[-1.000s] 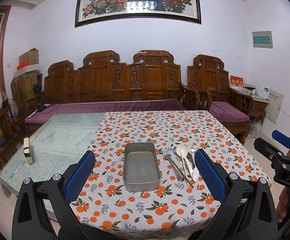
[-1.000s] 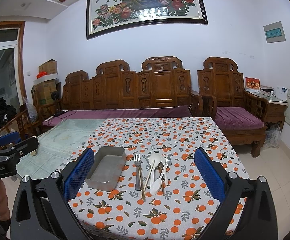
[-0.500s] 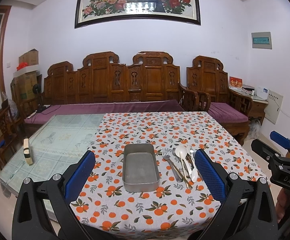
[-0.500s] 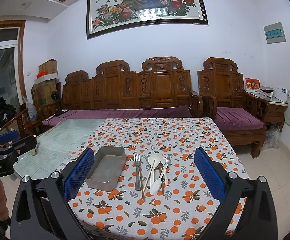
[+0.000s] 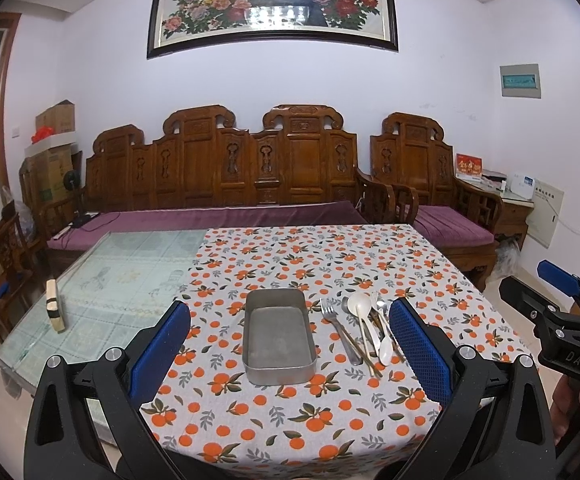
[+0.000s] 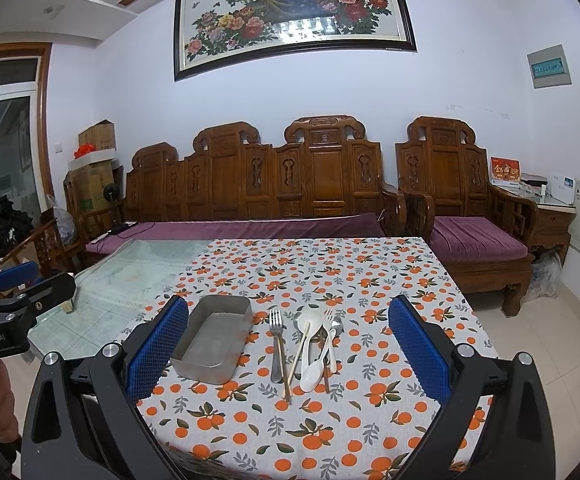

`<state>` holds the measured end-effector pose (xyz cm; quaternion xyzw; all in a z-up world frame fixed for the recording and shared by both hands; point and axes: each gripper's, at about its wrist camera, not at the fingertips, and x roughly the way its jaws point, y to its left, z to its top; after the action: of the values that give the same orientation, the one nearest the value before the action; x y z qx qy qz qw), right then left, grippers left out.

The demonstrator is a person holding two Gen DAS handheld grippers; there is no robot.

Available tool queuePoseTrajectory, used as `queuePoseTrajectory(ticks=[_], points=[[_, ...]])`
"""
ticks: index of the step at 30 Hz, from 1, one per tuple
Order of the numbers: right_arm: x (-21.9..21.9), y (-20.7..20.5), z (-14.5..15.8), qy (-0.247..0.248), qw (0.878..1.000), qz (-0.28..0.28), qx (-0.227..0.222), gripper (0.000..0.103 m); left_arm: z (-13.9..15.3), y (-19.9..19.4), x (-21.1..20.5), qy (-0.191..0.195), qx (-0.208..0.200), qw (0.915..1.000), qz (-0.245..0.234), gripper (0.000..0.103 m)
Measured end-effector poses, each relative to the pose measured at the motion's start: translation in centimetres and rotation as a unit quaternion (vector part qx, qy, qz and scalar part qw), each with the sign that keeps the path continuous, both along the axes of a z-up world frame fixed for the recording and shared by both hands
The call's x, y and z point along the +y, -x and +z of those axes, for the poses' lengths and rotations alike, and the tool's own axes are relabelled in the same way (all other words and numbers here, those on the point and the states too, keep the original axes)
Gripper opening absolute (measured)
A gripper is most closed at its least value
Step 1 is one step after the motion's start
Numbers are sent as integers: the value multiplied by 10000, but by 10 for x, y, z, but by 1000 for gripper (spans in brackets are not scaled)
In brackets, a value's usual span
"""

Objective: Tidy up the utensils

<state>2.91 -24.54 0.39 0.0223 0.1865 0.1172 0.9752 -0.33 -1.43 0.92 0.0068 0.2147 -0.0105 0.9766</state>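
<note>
- Right wrist view: the right tongs (image 6: pixel 288 344) hang spread wide and hold nothing, short of the worktop (image 6: pixel 390 280). The utensils lie ahead between their tips: a fork (image 6: pixel 276 344) nearest the left tip, then a chopstick (image 6: pixel 296 360), a white spoon (image 6: pixel 312 350) and a smaller fork (image 6: pixel 330 340) toward the right tip.
- The spoon, chopstick and small fork overlap. A pinch on one is likely to drag or flick its neighbours, perhaps off the near edge.
- All of them lie flat on the patterned cloth (image 6: pixel 330 432). Tips coming down too steeply may catch the fabric and bunch it, shifting everything.
- Thin metal handles may slip or swing in the pads if gripped away from the middle.
- Left wrist view: the left tongs (image 5: pixel 290 340) are also spread and empty, with the metal tray (image 5: pixel 278 340) straight ahead between their tips and the utensils just inside the right tip.
- The tray looks light and stands loose; a dropped utensil or a nudge could slide it.
- The two tongs sit close side by side, so crossing toward the tray risks a knock.
</note>
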Motion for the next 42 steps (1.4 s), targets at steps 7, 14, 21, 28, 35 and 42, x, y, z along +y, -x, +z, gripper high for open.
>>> queuePoseTrajectory(ticks=[7,14,21,28,35,42], points=[[-1,1,0,-5,10000,9,-6,100,-3,-2,-1,25,56,10000,0,97],[-2,-7,-13,-8,9999,54,164,100,-18,-14,0,29,267,9996,-38,97],[-4,-25,-39,-41,9992,242,309,100,-46,-33,3,44,547,9984,-151,97],[-5,-54,-66,23,9981,334,507,100,-71,-59,6,0,797,9966,-196,97],[-1,-86,-96,131,9954,508,804,83,-93,-81,7,-47,1022,9942,-318,97],[13,-120,-133,269,9878,911,1237,49,-113,-108,-3,-15,1221,9914,-468,97]])
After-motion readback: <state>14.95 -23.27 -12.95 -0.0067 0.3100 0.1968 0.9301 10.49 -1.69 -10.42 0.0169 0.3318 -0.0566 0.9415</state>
